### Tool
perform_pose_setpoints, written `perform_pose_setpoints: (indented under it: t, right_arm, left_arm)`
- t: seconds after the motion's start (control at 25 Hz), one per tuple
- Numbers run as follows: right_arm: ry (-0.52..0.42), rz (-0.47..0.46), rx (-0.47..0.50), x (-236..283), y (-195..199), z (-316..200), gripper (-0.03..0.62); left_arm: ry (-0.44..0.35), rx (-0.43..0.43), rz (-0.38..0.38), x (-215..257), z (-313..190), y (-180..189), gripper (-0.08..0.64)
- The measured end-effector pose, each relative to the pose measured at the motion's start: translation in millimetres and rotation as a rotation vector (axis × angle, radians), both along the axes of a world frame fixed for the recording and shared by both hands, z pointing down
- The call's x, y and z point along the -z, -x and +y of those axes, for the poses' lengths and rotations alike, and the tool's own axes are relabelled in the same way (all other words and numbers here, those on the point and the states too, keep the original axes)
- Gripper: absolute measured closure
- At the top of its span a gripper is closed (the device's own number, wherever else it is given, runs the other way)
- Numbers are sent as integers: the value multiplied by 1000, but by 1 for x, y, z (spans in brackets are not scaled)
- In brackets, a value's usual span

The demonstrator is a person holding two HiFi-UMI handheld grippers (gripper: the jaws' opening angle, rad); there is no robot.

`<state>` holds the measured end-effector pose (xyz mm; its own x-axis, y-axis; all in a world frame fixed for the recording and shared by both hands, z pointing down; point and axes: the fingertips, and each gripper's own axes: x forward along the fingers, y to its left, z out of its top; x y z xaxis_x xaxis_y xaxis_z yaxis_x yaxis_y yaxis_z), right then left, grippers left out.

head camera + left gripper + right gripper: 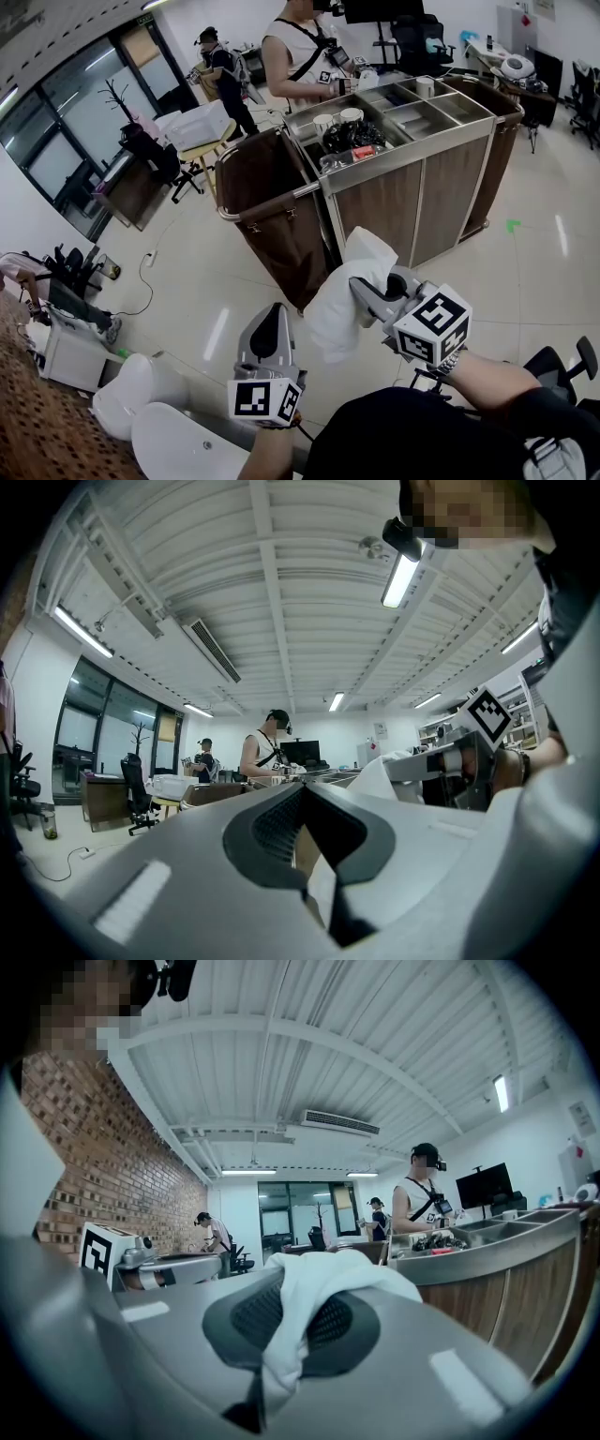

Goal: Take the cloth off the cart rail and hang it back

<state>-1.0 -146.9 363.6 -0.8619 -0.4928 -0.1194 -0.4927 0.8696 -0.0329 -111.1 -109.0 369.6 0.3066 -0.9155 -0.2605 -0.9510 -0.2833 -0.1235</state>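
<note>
While only the head view is showing cups (337, 119) sitting in the cart's (422, 187) top trays (424, 111), the right gripper (284, 1333) is clamping the white cloth (319, 1293) before the cart, off its rail (267, 204); the left gripper (274, 317) is sitting closed, empty.

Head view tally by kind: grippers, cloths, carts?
Grippers: 2, the left gripper and the right gripper
White cloth: 1, clamped in the right gripper
Cart: 1
Total: 4

An office: swivel chairs (416, 39), desks (131, 192), a monitor (380, 9).
</note>
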Motion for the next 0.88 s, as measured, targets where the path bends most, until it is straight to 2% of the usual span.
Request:
perform_pose_setpoints:
  t: [0.44,0.88]
  right_arm:
    - [-10,3,33,3,4,-12,571]
    - [-35,14,113,6,8,-37,571]
  left_arm:
    - [5,22,8,-3,-12,0,557]
    - [10,95,21,-10,-33,-7,557]
